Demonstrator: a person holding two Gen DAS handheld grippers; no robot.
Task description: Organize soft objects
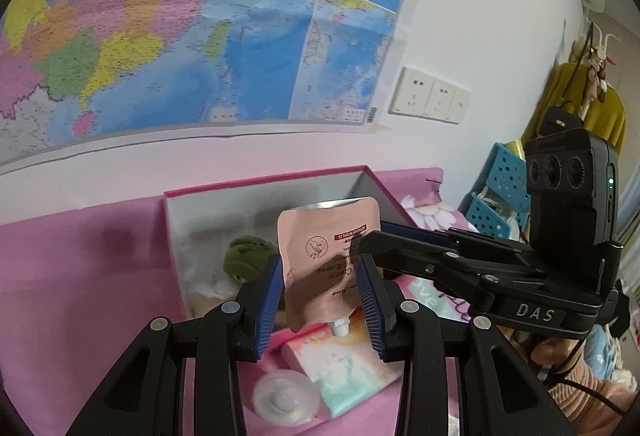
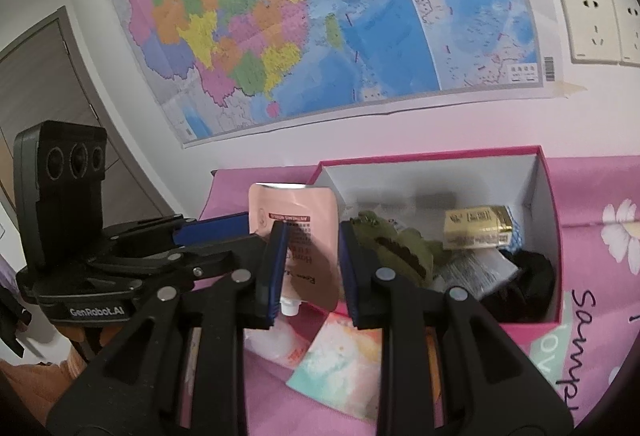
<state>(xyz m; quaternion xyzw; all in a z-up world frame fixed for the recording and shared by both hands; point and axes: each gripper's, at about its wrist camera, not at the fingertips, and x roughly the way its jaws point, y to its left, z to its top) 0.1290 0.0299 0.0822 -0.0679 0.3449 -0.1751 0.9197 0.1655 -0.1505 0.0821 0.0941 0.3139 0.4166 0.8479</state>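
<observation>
Both the left gripper point(image 1: 323, 300) and right gripper point(image 2: 310, 272) have jaws clamped on the pouch point(image 1: 328, 260); uneven pulling could drop it short of the box point(image 2: 550, 195).

I saw the pink spouted pouch point(image 1: 324, 268) hanging upside down, white nozzle lowest, above the pink cloth just before the open pink-rimmed box point(image 2: 548, 195), which held a green plush toy point(image 2: 400, 248) and packets.

Glossy foil-like pink pouch point(image 1: 320, 260), matt cardboard box point(image 2: 536, 171), pink printed cloth point(image 1: 80, 276)
</observation>
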